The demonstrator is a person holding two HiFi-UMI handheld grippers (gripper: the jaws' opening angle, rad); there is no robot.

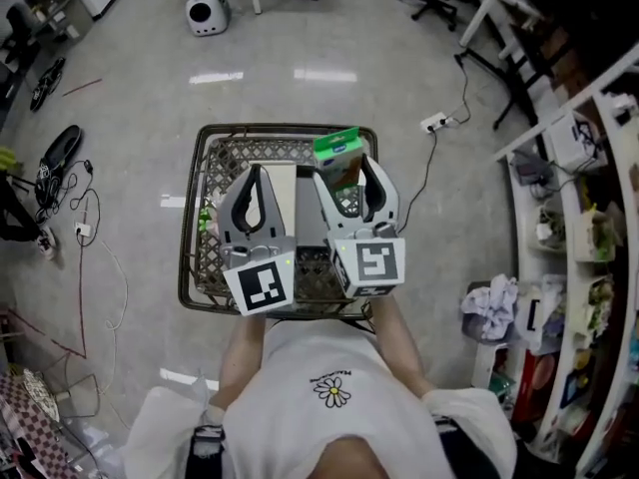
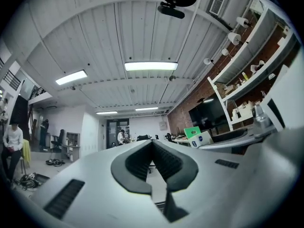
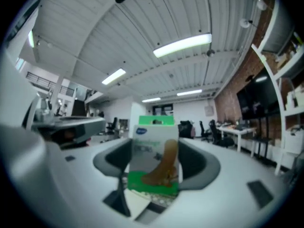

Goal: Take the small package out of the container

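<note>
- Small package (image 1: 337,154) (green and white carton) was pinched between the jaws of the right gripper (image 1: 347,188). It stuck out past the tips, up in the air over the far side of the wire basket (image 1: 196,230) that sat on the floor (image 1: 130,118).
- Right gripper view showed the jaws clamped on the lower half of the carton, with the top half free. My guess is that was the weak spot: any quick swing or tilt and it could've pivoted or slid right out.
- If it slipped there, it'd have dropped back into the basket or bounced off the rim onto the floor. Either way the pickup would've needed redoing.
- Squeezing harder wasn't a free fix. It looked like thin card, so extra pressure could've dented or buckled it.
- Left gripper (image 1: 257,176) had its jaws pressed together at the tips with nothing between them, and it sat just beside the right one. Bringing the two any closer could've bumped the carton loose.
- Couldn't tell from above how far it cleared the rim, so pulling it sideways too low might've snagged the wire.
</note>
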